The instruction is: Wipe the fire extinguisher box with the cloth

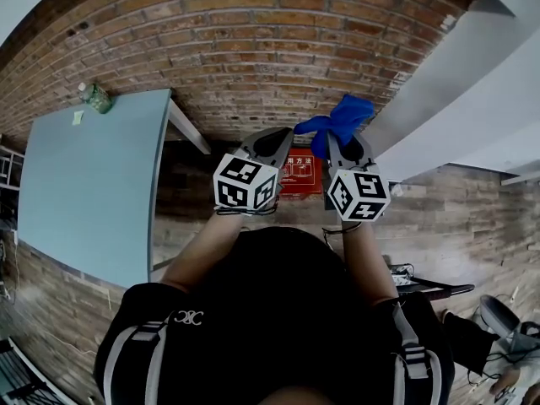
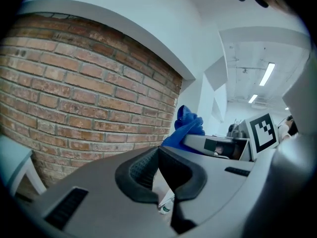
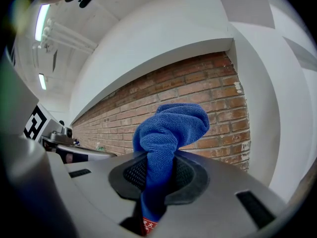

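One tight pinch matters most, we judge: our right gripper point(image 3: 159, 170) clamps the blue cloth point(image 3: 171, 125) by its middle, so we should lower the loose bunch flat onto the red fire extinguisher box point(image 1: 301, 175), which sits low against the brick wall point(image 1: 253, 49). Both grippers are held forward side by side above it, and our left gripper point(image 2: 157, 155) has its jaws pressed together on nothing.

The red fire extinguisher box point(image 1: 301, 175) carried a line of Chinese characters near its top. "用方法" was legible; the rest of the print was covered or too small to read. A white monogram point(image 1: 189, 317) stood on the person's black shoulder, its letters uncertain. In the right gripper view, a small red patch point(image 3: 148, 226) bore white characters, which were unreadable.
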`<state>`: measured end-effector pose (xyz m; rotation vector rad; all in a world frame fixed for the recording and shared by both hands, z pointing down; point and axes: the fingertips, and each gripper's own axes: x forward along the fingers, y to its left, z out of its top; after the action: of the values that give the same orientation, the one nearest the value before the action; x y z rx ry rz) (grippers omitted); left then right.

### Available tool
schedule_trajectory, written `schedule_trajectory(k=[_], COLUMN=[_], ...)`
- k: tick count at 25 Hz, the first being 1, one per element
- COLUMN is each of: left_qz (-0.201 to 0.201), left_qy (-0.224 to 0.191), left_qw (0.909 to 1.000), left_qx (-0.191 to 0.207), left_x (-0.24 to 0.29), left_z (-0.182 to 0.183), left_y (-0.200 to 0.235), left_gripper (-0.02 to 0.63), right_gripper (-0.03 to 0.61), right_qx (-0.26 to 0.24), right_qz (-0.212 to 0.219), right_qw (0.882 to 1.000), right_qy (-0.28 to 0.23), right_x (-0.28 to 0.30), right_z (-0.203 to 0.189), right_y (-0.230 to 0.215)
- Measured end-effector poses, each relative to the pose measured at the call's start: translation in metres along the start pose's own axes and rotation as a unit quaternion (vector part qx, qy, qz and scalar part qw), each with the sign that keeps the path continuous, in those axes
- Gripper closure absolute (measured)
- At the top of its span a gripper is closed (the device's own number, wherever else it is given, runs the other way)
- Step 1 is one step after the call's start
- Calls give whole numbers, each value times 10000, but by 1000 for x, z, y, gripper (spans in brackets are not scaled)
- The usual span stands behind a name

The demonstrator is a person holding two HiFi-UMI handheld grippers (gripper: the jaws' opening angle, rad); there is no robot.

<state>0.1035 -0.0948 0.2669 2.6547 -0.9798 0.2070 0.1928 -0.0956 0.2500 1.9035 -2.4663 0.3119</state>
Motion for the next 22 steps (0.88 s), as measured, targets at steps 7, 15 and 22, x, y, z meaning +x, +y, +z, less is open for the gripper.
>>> schedule_trajectory(k=[7, 15, 22], left_qz=[242, 527, 593], left_qy=[64, 200, 215], left_qw=[9994, 9981, 9978], left_qx=[249, 232, 213], left_x=[-8, -19, -31], left_z=[-2, -10, -17], left_y=[8, 17, 16], left_gripper=[609, 609, 609], right_gripper=[503, 503, 503], right_qx=[-61, -247, -193], right_qz=[99, 211, 285], right_qw=[9999, 9995, 9994], right_qy=[20, 54, 106], right_x=[5, 1, -3], right_z=[-2, -8, -15], right_y=[11, 27, 36])
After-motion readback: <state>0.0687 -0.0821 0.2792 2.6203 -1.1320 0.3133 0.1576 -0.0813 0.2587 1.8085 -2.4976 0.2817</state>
